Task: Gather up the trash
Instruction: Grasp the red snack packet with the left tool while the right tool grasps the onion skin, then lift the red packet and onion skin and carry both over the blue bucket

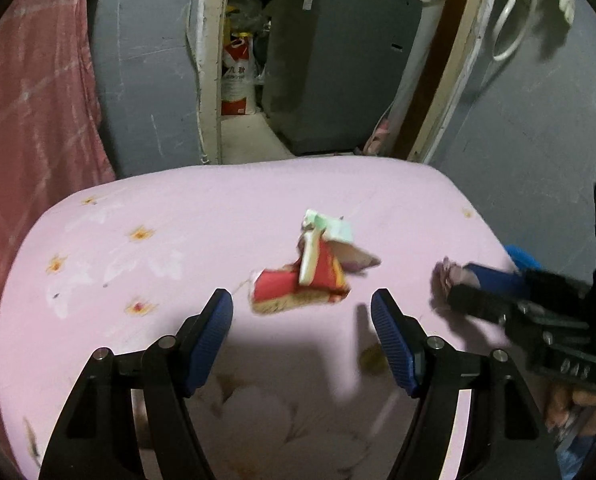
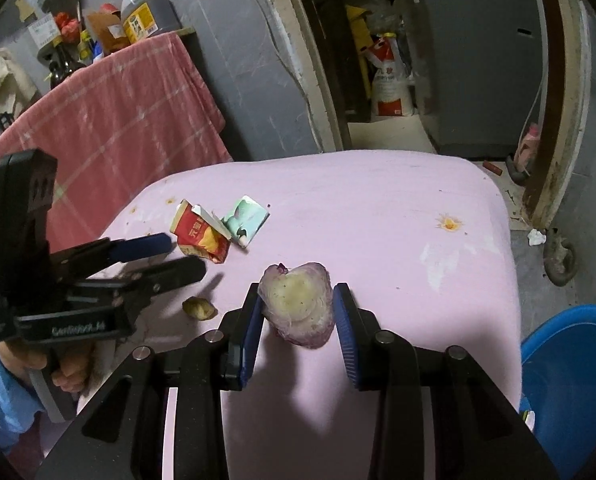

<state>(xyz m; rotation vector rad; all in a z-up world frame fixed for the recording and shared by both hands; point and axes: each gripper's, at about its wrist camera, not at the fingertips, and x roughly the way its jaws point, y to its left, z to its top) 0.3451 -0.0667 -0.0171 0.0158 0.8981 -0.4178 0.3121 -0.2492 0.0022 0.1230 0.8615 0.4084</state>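
My right gripper [image 2: 298, 316] pinches the onion chunk [image 2: 298, 306] at centre frame, above the pink table [image 2: 378, 208]. My left gripper [image 1: 302, 320] gapes wide, empty, before the red wrapper [image 1: 298, 286]. Blue bucket [image 2: 570, 360] lower right, contents unseen.

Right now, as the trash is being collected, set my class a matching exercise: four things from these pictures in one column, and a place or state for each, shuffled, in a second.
1. onion piece
2. red carton
3. blue bin
4. left gripper

a. open, empty
b. beside the table's right edge
c. between the right gripper's fingers
d. flattened on the pink cloth

Pairs: 1-c, 2-d, 3-b, 4-a
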